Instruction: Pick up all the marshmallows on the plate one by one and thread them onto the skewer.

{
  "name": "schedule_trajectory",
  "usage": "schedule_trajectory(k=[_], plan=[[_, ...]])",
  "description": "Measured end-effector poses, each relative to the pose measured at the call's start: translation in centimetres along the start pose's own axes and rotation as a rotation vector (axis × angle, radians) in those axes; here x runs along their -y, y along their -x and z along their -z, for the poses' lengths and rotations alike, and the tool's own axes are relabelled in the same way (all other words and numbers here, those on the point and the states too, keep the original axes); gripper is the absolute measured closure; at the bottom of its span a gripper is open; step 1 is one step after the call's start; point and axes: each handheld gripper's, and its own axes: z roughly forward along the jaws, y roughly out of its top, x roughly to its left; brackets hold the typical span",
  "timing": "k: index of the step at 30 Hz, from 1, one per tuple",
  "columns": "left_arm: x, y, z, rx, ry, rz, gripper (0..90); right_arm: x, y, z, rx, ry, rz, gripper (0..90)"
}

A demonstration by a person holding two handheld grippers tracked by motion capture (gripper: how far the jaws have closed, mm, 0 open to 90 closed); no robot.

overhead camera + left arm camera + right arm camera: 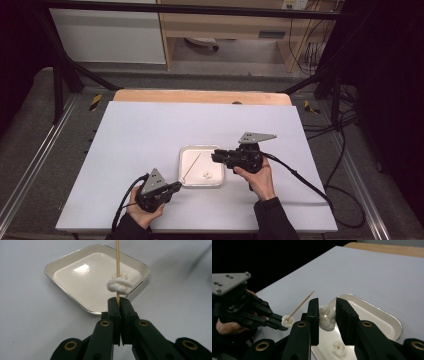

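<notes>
Left tongs [119, 305]: clamped on the skewer [117, 262], one marshmallow [120, 284] already threaded, tip angled over the tray [75, 255].
Right tongs [327, 315]: pinching a second marshmallow [327, 318] above the tray, apparently ready to spike; another [338, 348] waits inside.

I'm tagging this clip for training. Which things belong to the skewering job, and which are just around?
In the job:
left gripper
wooden skewer
threaded marshmallow
right gripper
held marshmallow
loose marshmallow
white tray

Just around:
white table cover
floor cables
</notes>
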Motion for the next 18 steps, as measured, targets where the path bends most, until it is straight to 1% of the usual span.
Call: schedule_trajectory(k=[8,12,18], plan=[[0.0,0.1,0.0,0.004,0.004,-0.003,88.2,-0.9,0.1,0.4,-0.042,0.051,-0.039,73.7],[0.0,0.1,0.1,0.004,0.009,-0.005,88.2,-1.3,0.0,0.0,-0.058,0.06,-0.047,73.8],[-0.1,0.2,0.1,0.005,0.013,-0.009,88.2,-1.6,0.2,-0.7,-0.081,0.069,-0.077,73.8]])
